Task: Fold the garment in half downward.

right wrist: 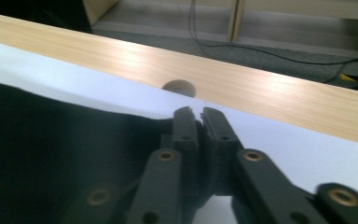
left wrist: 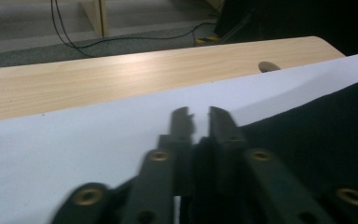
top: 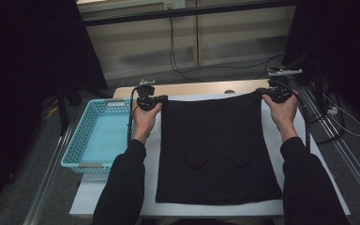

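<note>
Left gripper [left wrist: 197, 114] and right gripper [right wrist: 196, 113], jaws slightly parted (cloth [top: 215, 150] corners between them).

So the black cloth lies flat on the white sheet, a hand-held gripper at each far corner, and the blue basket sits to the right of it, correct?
Not quite: the blue basket sits to the left of the black cloth, beside the left hand-held gripper, as the high view shows. The rest stands: the cloth lies flat on the white sheet, with the right hand-held gripper at the other far corner.
</note>
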A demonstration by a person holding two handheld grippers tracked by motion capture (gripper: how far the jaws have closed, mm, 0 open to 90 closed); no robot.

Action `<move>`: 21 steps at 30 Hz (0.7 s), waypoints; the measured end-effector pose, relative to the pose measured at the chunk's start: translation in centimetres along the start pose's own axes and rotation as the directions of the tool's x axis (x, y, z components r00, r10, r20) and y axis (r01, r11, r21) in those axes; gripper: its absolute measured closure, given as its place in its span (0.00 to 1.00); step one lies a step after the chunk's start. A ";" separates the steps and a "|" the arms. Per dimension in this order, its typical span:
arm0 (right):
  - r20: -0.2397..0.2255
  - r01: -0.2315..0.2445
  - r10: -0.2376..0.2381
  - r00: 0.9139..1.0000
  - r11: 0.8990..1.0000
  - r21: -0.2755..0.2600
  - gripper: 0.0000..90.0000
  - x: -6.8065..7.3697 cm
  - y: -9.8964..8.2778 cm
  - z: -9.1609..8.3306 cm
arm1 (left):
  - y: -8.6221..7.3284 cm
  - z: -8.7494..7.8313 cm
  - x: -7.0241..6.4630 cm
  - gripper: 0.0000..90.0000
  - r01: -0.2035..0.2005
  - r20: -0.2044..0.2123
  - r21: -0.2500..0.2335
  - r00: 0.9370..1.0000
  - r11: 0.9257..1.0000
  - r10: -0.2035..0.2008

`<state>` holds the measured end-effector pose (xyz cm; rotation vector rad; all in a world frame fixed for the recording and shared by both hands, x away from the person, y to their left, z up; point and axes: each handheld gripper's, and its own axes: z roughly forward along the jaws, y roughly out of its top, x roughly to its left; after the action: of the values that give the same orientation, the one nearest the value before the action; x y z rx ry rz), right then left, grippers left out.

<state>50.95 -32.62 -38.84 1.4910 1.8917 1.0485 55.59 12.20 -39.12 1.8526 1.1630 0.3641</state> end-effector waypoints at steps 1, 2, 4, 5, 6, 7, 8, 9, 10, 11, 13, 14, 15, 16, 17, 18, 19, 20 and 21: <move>0.010 -0.006 0.006 1.000 1.000 0.001 0.81 -0.1 -0.1 0.1 | 0.0 0.0 -0.1 0.78 0.001 -0.016 0.011 1.000 1.000 -0.001; 0.029 -0.010 0.010 1.000 1.000 0.002 0.77 -0.1 -0.1 0.2 | 0.0 0.0 -0.2 0.68 -0.009 -0.030 0.017 1.000 1.000 0.010; 0.042 -0.017 0.017 0.999 1.000 0.000 0.72 -0.1 -0.1 0.1 | -0.1 0.0 -0.5 0.62 -0.018 -0.041 0.016 0.999 1.000 0.019; 0.047 -0.024 0.024 0.999 1.000 -0.010 0.65 -0.2 -0.2 0.1 | -0.1 -0.1 -0.8 0.57 -0.035 -0.042 0.019 0.998 0.999 0.036; 0.049 -0.025 0.025 0.999 1.000 -0.008 0.64 -0.2 -0.3 0.0 | -0.1 -0.2 -0.9 0.53 -0.038 -0.034 0.015 0.999 0.999 0.039; 0.046 -0.019 0.020 0.999 1.000 -0.008 0.63 -0.2 -0.5 0.0 | -0.3 -0.4 -1.0 0.51 -0.037 -0.017 0.009 0.999 0.999 0.037; 0.038 -0.017 0.017 0.999 1.000 -0.008 0.61 0.0 -0.7 -0.2 | -0.4 -0.6 -1.1 0.50 -0.050 -0.014 0.015 0.999 0.999 0.050; 0.029 -0.011 0.011 1.000 1.000 -0.003 0.59 0.1 -0.9 -0.2 | -0.5 -0.8 -1.3 0.46 -0.063 -0.016 0.015 0.998 0.998 0.063; 0.021 0.000 0.000 1.000 1.000 -0.001 0.57 0.2 -1.1 -0.3 | -0.6 -1.0 -1.4 0.42 -0.066 -0.008 0.012 0.998 0.998 0.066; 0.021 0.000 0.000 1.000 1.000 -0.001 0.57 0.2 -1.1 -0.3 | -0.6 -1.0 -1.4 0.40 -0.066 -0.008 0.012 0.998 0.998 0.066; -0.008 -0.015 0.014 1.000 1.000 -0.022 0.51 0.6 -1.8 -1.0 | -1.2 -1.8 -1.8 0.33 -0.100 -0.009 0.013 0.995 0.995 0.101; -0.008 -0.015 0.014 1.000 1.000 -0.022 0.51 0.6 -1.8 -1.0 | -1.2 -1.8 -1.8 0.31 -0.100 -0.009 0.013 0.995 0.995 0.101; -0.031 0.001 -0.002 1.000 1.000 -0.031 0.50 1.0 -2.2 -1.5 | -1.8 -2.3 -2.1 0.29 -0.129 -0.024 0.018 0.991 0.992 0.129; -0.041 0.008 -0.009 0.999 0.999 -0.035 0.49 1.2 -2.4 -1.8 | -2.0 -2.5 -2.1 0.28 -0.131 -0.024 0.016 0.991 0.991 0.132; -0.049 0.012 -0.014 0.999 0.999 -0.036 0.49 1.3 -2.5 -2.0 | -2.2 -2.8 -2.2 0.26 -0.129 -0.014 0.013 0.992 0.992 0.129; -0.065 0.023 -0.025 0.998 0.999 -0.034 0.48 1.6 -2.8 -2.4 | -2.4 -3.0 -2.3 0.24 -0.130 -0.009 0.016 0.991 0.991 0.130; -0.074 0.027 -0.029 0.997 0.999 -0.034 0.48 1.8 -2.9 -2.6 | -2.8 -3.3 -2.6 0.23 -0.131 0.000 0.011 0.991 0.991 0.131; -0.094 0.031 -0.034 0.995 0.999 -0.034 0.48 2.1 -3.2 -3.0 | -3.1 -3.7 -2.8 0.23 -0.146 0.009 0.007 0.989 0.989 0.146; -0.111 0.034 -0.038 0.993 0.999 -0.037 0.49 2.3 -3.4 -3.3 | -3.5 -3.9 -3.3 0.22 -0.132 0.020 -0.007 0.991 0.991 0.132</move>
<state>45.79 -31.59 -39.60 1.3997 1.9581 1.1648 49.46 12.09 -39.09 1.9297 1.0273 0.4218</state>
